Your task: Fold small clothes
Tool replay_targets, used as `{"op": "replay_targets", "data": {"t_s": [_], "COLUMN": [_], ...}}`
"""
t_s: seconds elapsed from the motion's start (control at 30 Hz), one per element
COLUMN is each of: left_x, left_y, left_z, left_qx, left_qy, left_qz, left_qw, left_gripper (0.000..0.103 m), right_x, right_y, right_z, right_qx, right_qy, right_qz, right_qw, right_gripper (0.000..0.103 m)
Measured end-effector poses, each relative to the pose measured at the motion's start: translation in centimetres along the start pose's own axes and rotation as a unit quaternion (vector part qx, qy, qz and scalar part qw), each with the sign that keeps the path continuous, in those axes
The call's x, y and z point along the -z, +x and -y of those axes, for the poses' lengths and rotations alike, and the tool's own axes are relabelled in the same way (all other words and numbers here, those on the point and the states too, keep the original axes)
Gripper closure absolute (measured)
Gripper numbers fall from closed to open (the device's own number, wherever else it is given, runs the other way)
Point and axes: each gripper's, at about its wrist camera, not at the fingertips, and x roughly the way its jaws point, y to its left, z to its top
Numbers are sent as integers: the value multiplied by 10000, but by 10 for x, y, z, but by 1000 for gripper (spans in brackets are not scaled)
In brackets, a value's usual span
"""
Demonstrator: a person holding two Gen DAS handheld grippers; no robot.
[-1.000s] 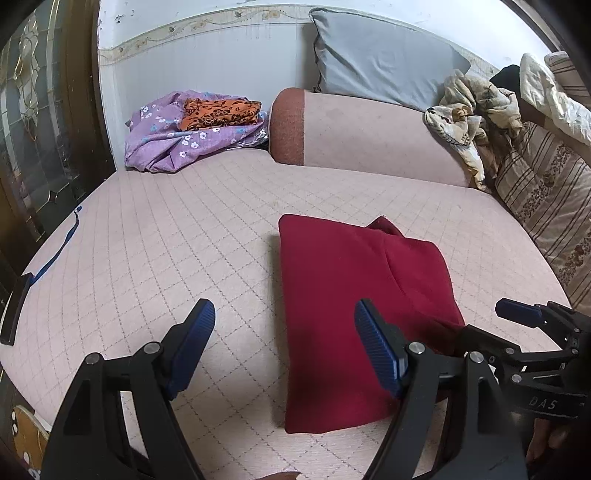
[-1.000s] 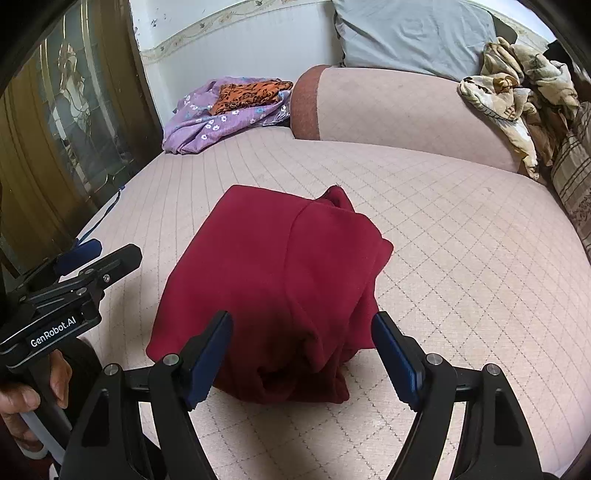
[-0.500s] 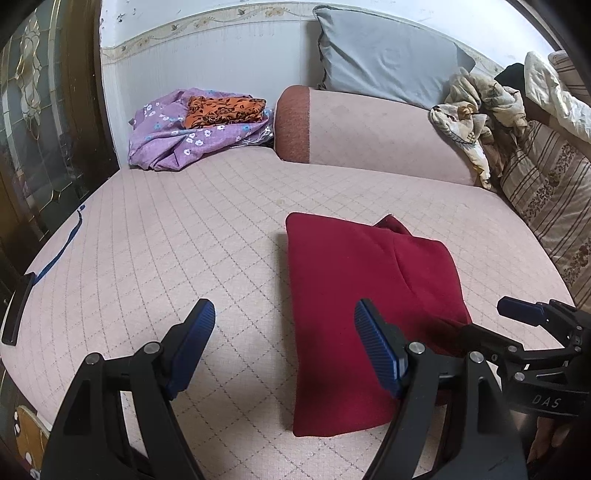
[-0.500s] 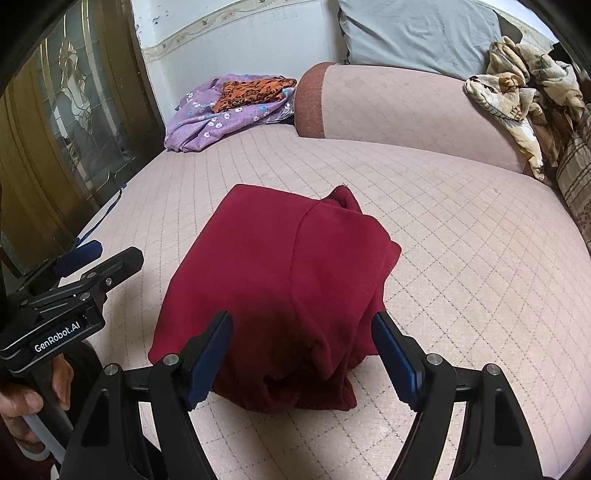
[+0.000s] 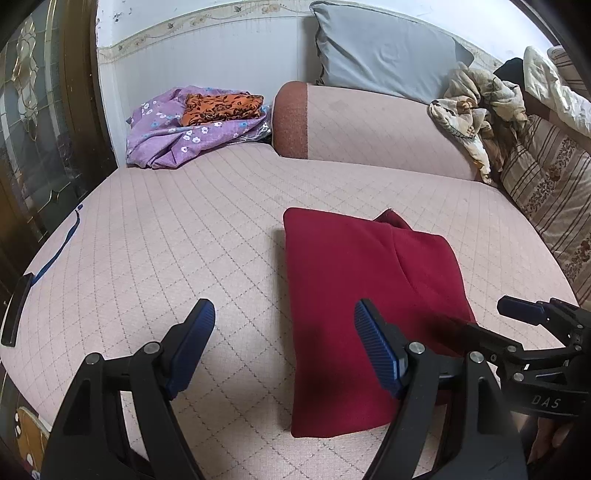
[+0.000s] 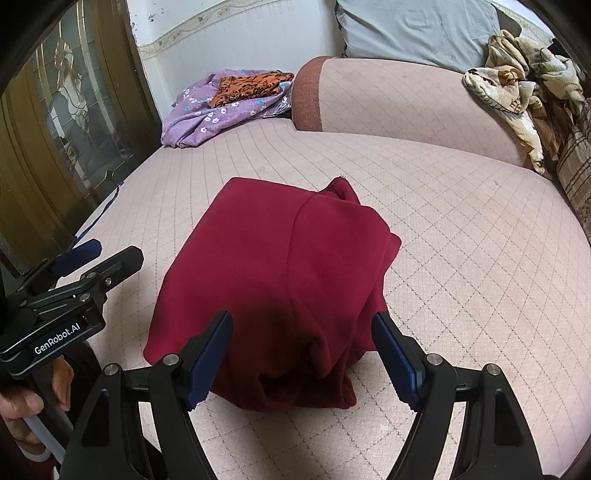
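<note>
We see a folded red garment (image 6: 280, 280) on a pink quilted bed (image 5: 184, 229); our left tool (image 5: 284, 339) and right tool (image 6: 303, 354) gape wide, holding nothing.

The dark red garment (image 6: 273, 280) looked like soft matt fleece cloth on the quilted pink mattress cover (image 6: 461, 221), behind which lay a smooth grey cloth pillow (image 6: 413, 29).

Both wrist cameras sit low at the bed's (image 5: 166, 229) near edge, tilted down and facing the wall. Both share the close red garment (image 5: 354, 280) (image 6: 280, 266); each glimpses the other gripper.
</note>
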Motion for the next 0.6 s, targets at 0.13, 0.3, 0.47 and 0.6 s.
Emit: {"op": "replay_targets", "data": {"t_s": [0.13,0.3,0.47,0.6], "left_x": [-1,0,1,0], "left_y": [1,4,10,15], "left_z": [0,0,0,-2], "left_qx": [1,-13,-6,6], "left_qy": [-7,-12,-12,-38], "left_qz": [-12,-55,-109,-152], "left_qw": [10000,10000,9999,9999], "left_gripper": [25,25,25,25], "right_x": [0,1,1,1], "right_y": [1,6,11,15], "right_z": [0,1,-1,-1], "right_qx": [-2,-16,-9,-20], "right_qy": [0,0,-28,-37], "right_qz": [-12,-59,-125,-163], "right_qw": [10000,10000,9999,9999], "right_gripper": [24,24,24,24]}}
